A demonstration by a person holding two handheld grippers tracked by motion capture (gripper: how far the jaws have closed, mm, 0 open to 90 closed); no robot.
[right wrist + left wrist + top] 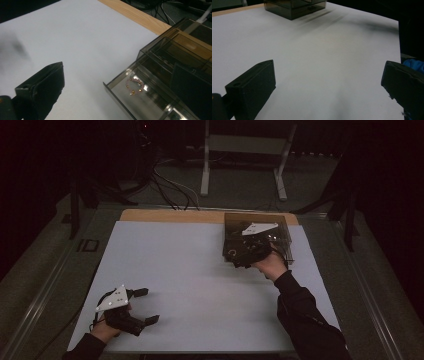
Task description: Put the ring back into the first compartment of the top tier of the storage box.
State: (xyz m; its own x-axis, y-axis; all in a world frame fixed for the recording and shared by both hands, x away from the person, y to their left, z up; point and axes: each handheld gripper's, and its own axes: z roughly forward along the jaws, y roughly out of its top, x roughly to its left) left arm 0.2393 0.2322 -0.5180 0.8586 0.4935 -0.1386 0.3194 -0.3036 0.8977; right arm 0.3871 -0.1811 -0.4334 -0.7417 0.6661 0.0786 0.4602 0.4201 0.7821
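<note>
Bracelet [135, 86]: thin beaded loop, pink with gold bits, lying flat in the pulled-out drawer [150, 105] of the smoky plastic organiser [256, 240]. Probably very light, limp and easily snagged; best pinched across one side of the loop, gently. Sits between the jaws of the right gripper [120, 92], nearer the right-hand one, slightly ahead; jaws spread wide, gripping nothing. Left gripper [142, 306] well apart from it, low over the white sheet [200, 285], jaws likewise apart and empty.
</note>
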